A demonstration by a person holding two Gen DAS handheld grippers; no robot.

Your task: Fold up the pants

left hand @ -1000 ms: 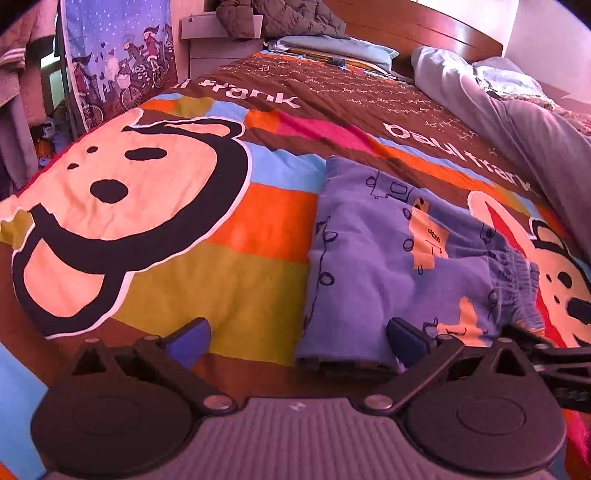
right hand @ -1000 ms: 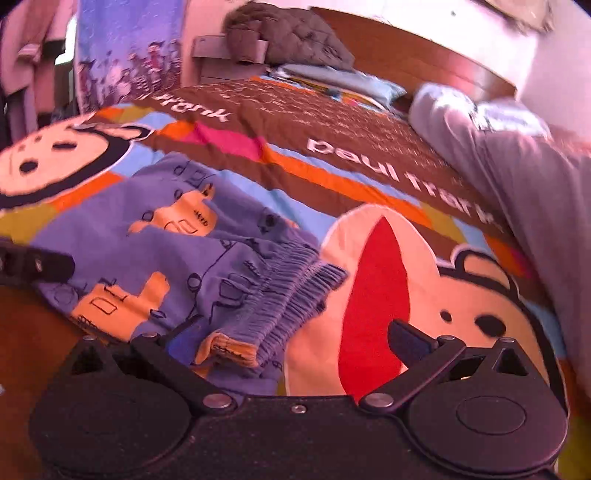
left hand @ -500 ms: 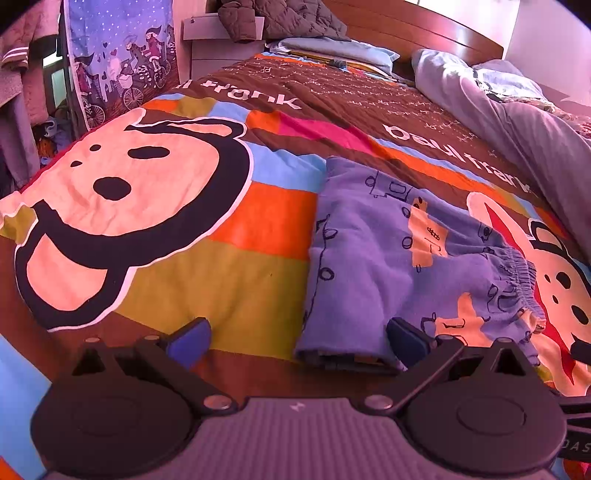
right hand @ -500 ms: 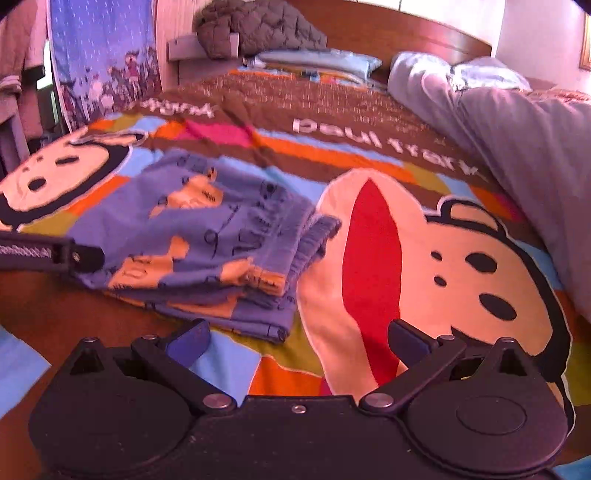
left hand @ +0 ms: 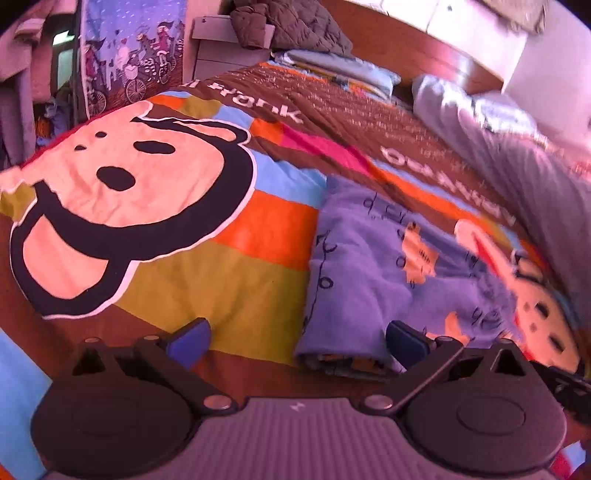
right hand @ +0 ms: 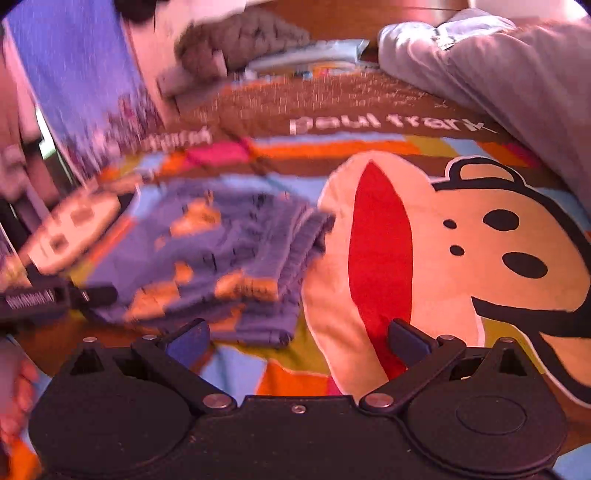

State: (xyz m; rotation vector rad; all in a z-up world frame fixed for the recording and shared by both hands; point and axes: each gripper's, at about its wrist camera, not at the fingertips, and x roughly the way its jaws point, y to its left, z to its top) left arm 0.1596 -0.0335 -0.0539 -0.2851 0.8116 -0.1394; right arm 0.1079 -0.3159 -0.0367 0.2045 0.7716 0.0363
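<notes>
The purple pants [left hand: 388, 273] with orange patches lie folded into a flat stack on the colourful monkey-print bedspread [left hand: 236, 280]. My left gripper [left hand: 297, 338] is open and empty, just in front of the stack's near left corner. In the right wrist view the pants [right hand: 221, 258] lie left of centre, their gathered waistband facing right. My right gripper [right hand: 297, 338] is open and empty, pulled back from the stack's near right corner. The left gripper's tip [right hand: 55, 295] shows at the stack's left edge.
A grey duvet [left hand: 524, 177] lies along the right side of the bed. Pillows [left hand: 340, 70] and a brown quilted jacket [left hand: 291, 26] sit at the wooden headboard [left hand: 406, 48]. A patterned hanging cloth [left hand: 125, 55] and clothes stand to the left.
My right gripper has let go of the waistband and drawn back and up from the pants. My left gripper has shifted slightly; the pants stay folded on the bed.
</notes>
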